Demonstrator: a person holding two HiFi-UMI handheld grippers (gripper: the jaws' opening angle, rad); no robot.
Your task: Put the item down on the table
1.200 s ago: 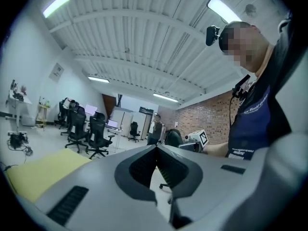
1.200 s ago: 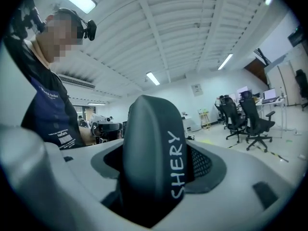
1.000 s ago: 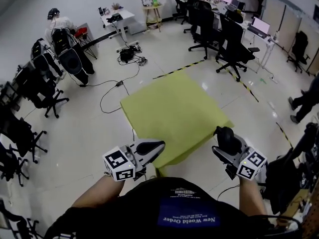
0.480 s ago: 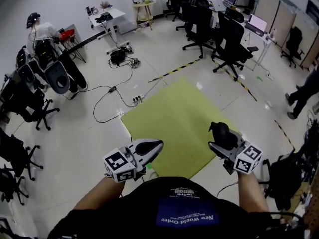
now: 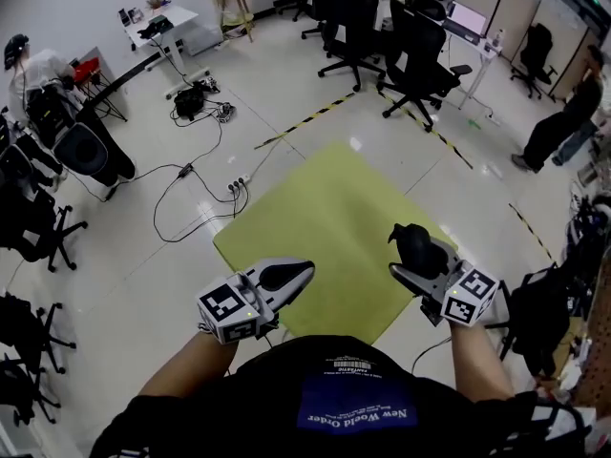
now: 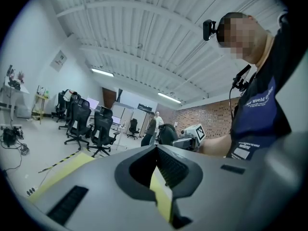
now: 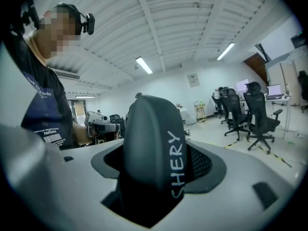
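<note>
I am holding my left claw [image 5: 305, 271] [image 6: 156, 149] out level in front of me, its marker cube [image 5: 227, 311] sitting nearest my body. Its jaws are clenched, meeting at the tips, and nothing is gripped in them. A thin yellow sliver is showing low in the gap behind the tips; it is probably the covering seen through the gap, though I cannot be sure from this view.

Ahead of both claws and a little below them, the bench [image 5: 325, 208] [image 6: 57, 174] is lying under a yellow-green covering, and its near edge is running just under the claw tips. Beyond the left claw, black cables [image 5: 191, 175] are trailing across the pale floor [image 5: 143, 256], and black office chairs [image 5: 353, 17] are standing well past the far side of the bench.

My right claw [image 5: 416, 267] [image 7: 159, 166] is tilting slightly downward and grasping the item [image 5: 412, 244] [image 7: 153, 143], a dark rounded thing with white lettering reading SHERY down its side. The item is sitting upright between the jaws, which are pressing on it from both sides, and it is hanging in the air above the near right corner of the bench, not touching it. That claw's marker cube [image 5: 470, 296] is facing up beside my wrist.

Far off to the right of the right claw, a person [image 5: 563, 122] in dark clothes is standing on the floor.
</note>
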